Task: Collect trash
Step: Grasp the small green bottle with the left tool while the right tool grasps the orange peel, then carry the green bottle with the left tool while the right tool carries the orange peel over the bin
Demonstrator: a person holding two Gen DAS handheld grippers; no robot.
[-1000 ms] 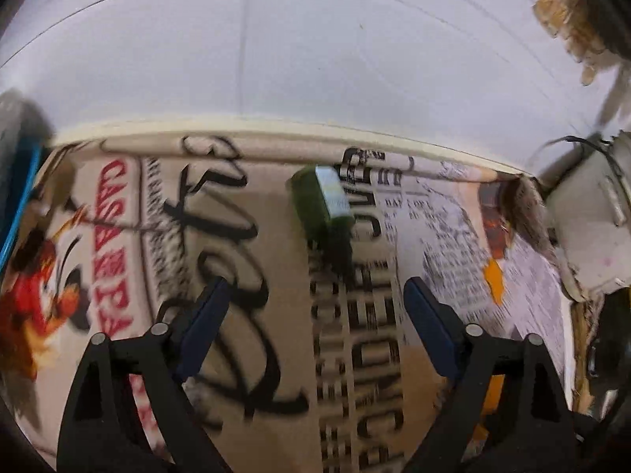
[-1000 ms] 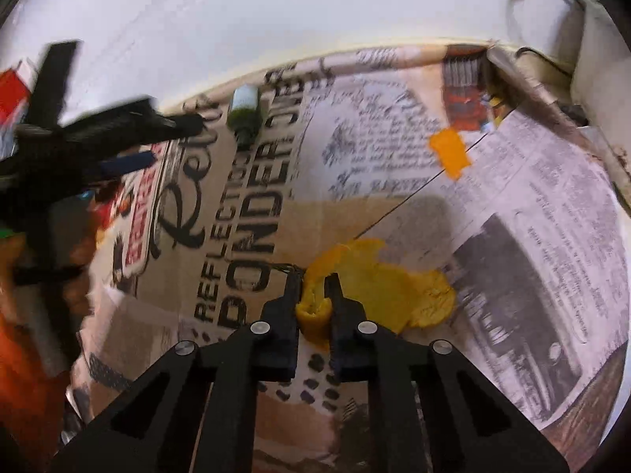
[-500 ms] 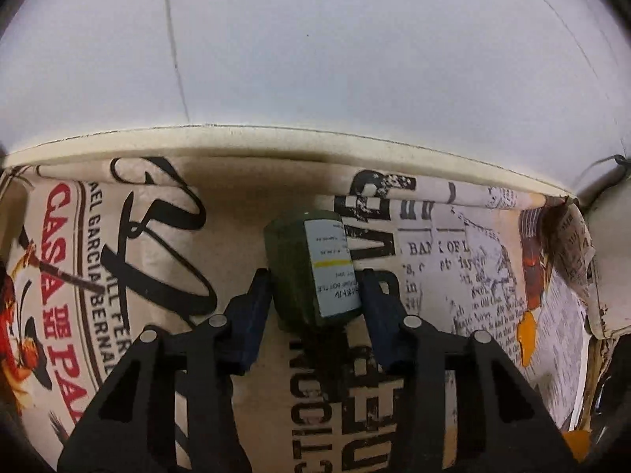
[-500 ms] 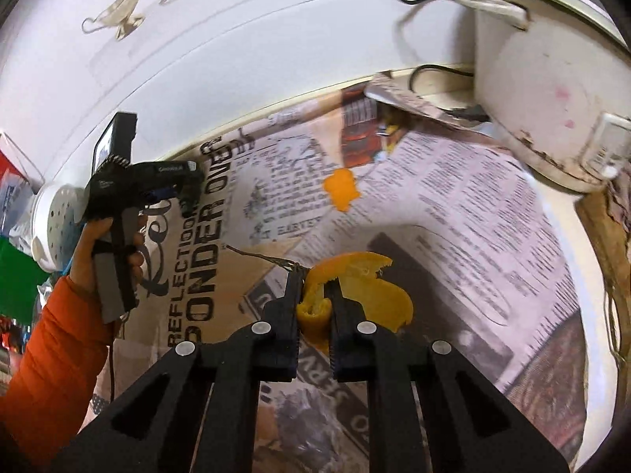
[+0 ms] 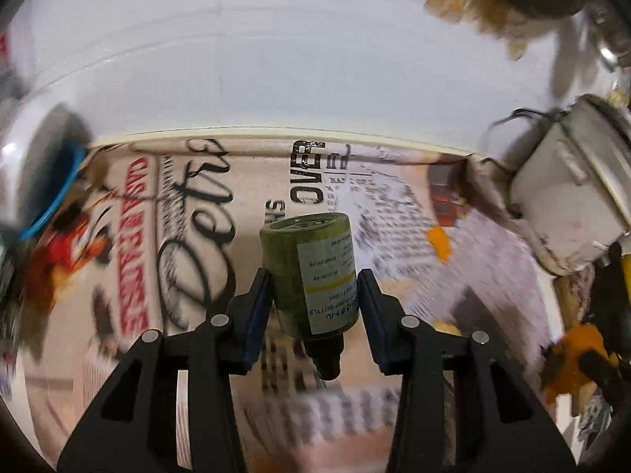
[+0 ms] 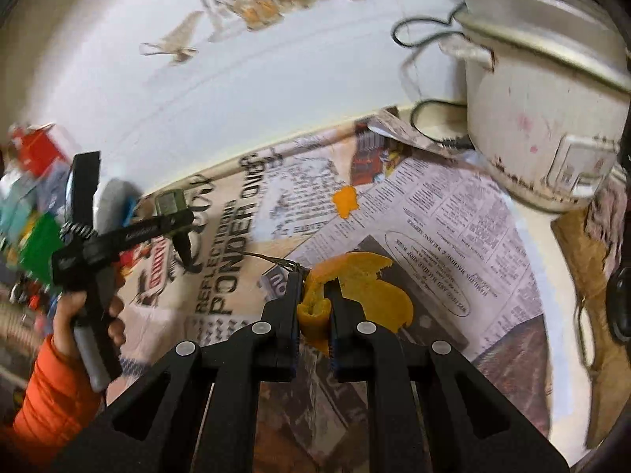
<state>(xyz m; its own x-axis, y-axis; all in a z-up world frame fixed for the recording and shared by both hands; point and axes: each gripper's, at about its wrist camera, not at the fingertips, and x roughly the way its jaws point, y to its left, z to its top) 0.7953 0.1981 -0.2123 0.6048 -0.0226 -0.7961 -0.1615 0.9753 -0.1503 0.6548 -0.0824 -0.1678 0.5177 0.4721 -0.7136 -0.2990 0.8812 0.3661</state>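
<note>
Your left gripper (image 5: 313,295) pinches the small dark-green cylindrical bottle with a white label (image 5: 311,276), long axis along the fingers, nozzle toward you, above the newspaper-covered tabletop (image 5: 189,236). Your right gripper (image 6: 313,295) clamps the curled orange peel (image 6: 355,291); a loose orange peel scrap (image 6: 346,202) lies ahead, nearer your right.

A white wall (image 5: 276,59) rises behind the table (image 6: 528,244), which is covered with newspaper sheets (image 6: 453,216). Right of the jaws, an old white cooker pot (image 6: 544,118) stands near the wall.
</note>
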